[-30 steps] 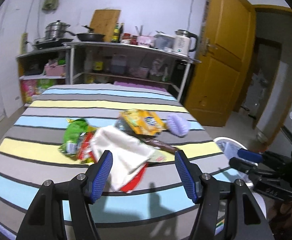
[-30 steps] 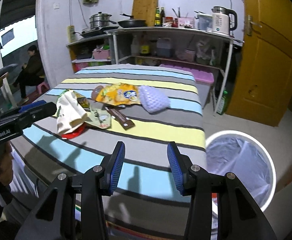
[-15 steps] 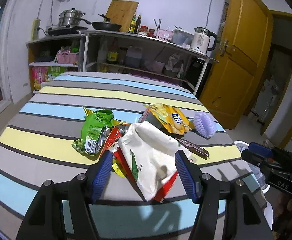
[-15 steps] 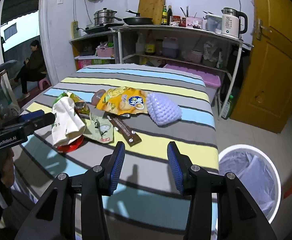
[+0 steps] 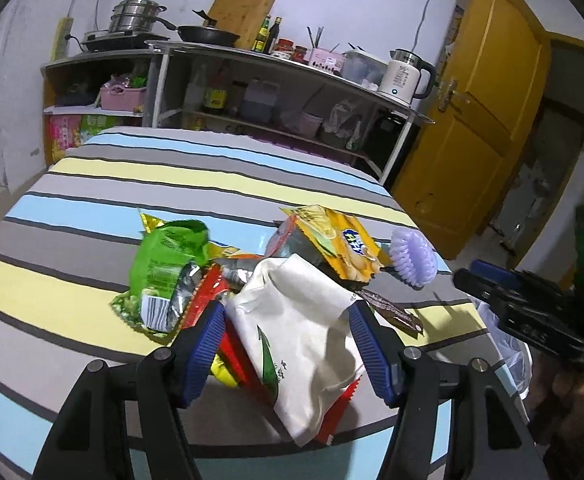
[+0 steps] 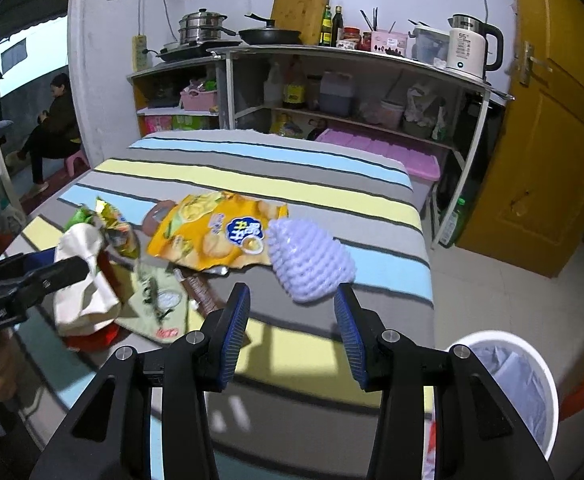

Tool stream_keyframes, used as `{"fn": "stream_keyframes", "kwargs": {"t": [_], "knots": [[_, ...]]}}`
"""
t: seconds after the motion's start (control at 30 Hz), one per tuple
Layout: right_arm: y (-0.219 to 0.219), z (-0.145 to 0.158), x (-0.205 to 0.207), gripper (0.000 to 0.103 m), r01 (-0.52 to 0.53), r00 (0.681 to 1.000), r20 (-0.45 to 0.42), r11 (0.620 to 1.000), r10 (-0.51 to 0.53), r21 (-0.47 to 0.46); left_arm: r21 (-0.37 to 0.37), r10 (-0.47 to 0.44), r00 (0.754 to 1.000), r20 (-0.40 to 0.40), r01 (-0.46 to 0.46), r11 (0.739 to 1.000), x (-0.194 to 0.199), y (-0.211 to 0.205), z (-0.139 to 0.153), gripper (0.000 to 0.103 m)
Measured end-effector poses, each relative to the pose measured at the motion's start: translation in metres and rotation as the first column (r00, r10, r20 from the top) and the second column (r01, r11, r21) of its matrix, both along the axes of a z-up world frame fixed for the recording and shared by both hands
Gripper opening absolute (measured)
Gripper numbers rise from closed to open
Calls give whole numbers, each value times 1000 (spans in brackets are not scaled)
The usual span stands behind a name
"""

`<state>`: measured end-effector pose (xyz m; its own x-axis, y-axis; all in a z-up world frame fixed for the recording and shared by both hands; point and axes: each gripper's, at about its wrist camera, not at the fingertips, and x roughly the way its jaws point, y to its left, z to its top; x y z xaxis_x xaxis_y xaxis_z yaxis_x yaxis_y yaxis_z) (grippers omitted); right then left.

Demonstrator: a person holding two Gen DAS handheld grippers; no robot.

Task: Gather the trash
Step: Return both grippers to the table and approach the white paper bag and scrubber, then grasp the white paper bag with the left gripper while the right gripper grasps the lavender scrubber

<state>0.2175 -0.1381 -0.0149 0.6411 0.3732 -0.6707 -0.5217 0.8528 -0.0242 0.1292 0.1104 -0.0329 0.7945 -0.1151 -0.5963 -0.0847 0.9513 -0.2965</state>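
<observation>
A pile of trash lies on the striped table (image 5: 92, 200). It holds a white bag (image 5: 300, 320), a green snack bag (image 5: 164, 264), red wrappers (image 5: 204, 296), a yellow chip bag (image 5: 340, 240), a brown wrapper (image 5: 392, 310) and a purple foam net (image 5: 414, 258). My left gripper (image 5: 286, 340) is open, its blue pads on either side of the white bag without pressing it. My right gripper (image 6: 292, 334) is open and holds nothing. It hangs just short of the purple foam net (image 6: 308, 264), with the yellow chip bag (image 6: 212, 236) to the net's left.
A white bin (image 6: 508, 384) with a plastic liner stands on the floor by the table's right corner. Behind the table is a metal shelf (image 6: 352, 56) with pots, bottles and a kettle (image 6: 468, 48). A yellow door (image 6: 552, 140) is at right. A person (image 6: 52, 120) sits far left.
Both grippers have come closer to the trash pile. The white bag now lies between the left fingers, and the purple net is nearer the right gripper. Both stayed open.
</observation>
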Motion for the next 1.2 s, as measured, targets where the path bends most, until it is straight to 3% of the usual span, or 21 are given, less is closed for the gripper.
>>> {"fn": "stream_keyframes", "kwargs": {"t": [0.23,0.4,0.47,0.67,0.7,0.73,1.2], "knots": [[7,-15,33,45,21,999,-25,1000,-22,-19,-5,-43,999,-2,43,999,9,-9,-3,63],[15,-25,48,45,18,998,-57,999,-20,-30,-3,-57,998,-8,57,998,13,-11,-5,49],[16,-29,51,45,15,997,-79,1000,-17,-24,-6,-63,998,-18,63,998,15,-12,-8,33],[10,-27,52,23,20,996,-93,1000,-18,20,-8,-63,998,-3,63,998,14,-13,-7,27],[10,-27,51,21,20,996,-92,1000,-18,21,-8,-63,998,0,63,998,14,-12,-6,26],[9,-26,49,12,21,996,-90,1000,-19,21,-5,-62,998,3,62,998,13,-13,-5,26],[-10,-2,4,11,18,998,-67,997,-12,78,26,-64,997,37,63,998,-2,-29,19,25]]}}
